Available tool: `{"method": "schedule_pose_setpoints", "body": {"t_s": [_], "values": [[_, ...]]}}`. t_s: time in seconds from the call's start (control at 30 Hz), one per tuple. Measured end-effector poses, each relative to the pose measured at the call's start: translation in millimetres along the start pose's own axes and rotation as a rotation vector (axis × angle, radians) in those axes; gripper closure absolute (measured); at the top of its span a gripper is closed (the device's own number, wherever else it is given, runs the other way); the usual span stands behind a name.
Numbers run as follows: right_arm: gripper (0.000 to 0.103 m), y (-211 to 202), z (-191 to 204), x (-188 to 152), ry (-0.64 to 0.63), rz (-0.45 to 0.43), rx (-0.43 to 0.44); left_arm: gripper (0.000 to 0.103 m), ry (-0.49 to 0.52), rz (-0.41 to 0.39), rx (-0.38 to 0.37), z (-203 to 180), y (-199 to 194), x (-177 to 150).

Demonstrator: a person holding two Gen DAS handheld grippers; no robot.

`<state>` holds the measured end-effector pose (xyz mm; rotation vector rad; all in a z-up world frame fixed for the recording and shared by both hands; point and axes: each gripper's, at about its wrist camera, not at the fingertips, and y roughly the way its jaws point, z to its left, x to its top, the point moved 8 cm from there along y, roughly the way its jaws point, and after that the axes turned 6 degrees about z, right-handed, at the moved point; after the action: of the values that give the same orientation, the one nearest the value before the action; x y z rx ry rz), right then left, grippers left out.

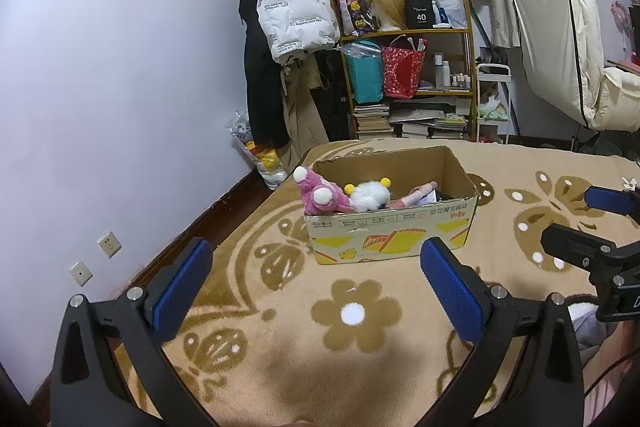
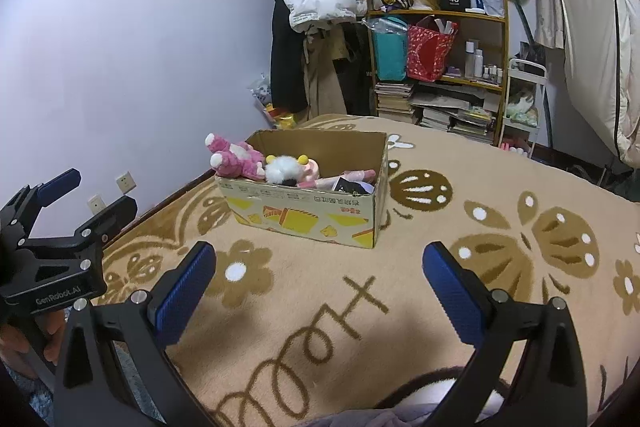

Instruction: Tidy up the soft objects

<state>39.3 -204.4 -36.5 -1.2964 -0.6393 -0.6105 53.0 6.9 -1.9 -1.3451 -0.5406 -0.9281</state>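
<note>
Floral blanket [image 1: 360,367], cardboard box [image 1: 394,231] lengthwise across, pink plush [image 1: 318,193] overhanging left end

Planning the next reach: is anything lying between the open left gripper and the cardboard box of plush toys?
Nothing visible: only bare blanket lies between the left gripper and the cardboard box.

The cardboard box [image 1: 390,227] looks matt, with printed paper sides. The blanket [image 1: 360,347] is fuzzy cloth. The pink plush toy [image 2: 236,159] is fluffy. Blue finger pads [image 2: 186,291] look ribbed, rubbery.
</note>
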Motion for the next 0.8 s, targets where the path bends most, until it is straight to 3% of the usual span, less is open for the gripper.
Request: {"method": "schedule_pose_setpoints", "body": {"t_s": [0.8], "values": [[0.000,-1.1,-0.9,1.5,0.001,-0.002,-0.002,0.000,0.000,0.012,-0.003,0.1,5.4,-5.3]]}}
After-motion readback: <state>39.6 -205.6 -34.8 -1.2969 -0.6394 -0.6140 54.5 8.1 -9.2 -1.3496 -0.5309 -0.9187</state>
